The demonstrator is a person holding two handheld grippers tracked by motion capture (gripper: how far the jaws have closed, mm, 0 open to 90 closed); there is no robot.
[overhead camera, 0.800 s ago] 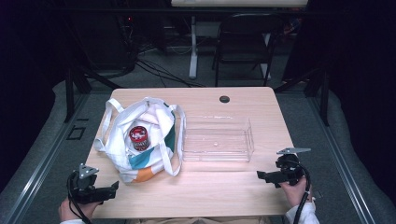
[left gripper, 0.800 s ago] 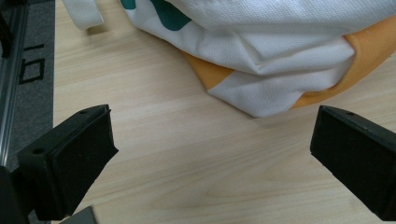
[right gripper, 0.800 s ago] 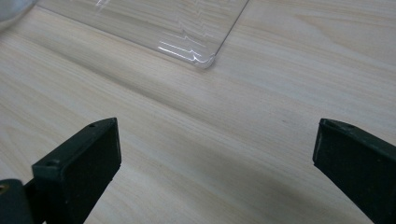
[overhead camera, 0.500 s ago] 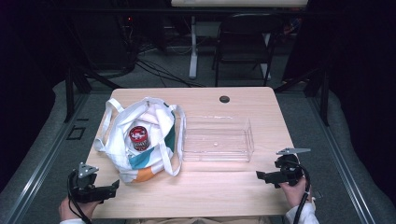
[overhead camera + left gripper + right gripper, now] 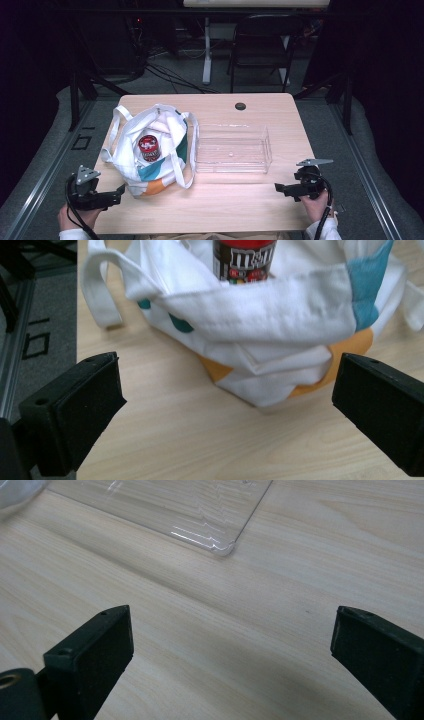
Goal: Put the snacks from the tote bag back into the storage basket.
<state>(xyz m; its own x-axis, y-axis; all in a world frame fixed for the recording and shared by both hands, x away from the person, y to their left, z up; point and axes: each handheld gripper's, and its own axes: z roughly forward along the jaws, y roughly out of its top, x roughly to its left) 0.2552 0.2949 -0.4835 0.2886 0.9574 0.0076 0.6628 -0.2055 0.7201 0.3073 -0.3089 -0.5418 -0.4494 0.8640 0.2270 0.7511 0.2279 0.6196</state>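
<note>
Wooden table (image 5: 220,210), high view: a white tote bag (image 5: 150,150) holding a red jar (image 5: 148,148) sits left of an empty clear tray (image 5: 232,149). Since the earlier frames nothing has shifted; both grippers stay at the near edge, so unpacking is judged unstarted.

Left gripper view: left gripper (image 5: 225,405) spread wide, bag ahead, untouched.

Right gripper view: right gripper (image 5: 230,655) apart, empty.

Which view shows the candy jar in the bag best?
The high view: the jar stands in the open bag, and its red lid and its place show whole. The left gripper view gives its label close up, but the top is cut off. The right gripper view faces the table.
</note>
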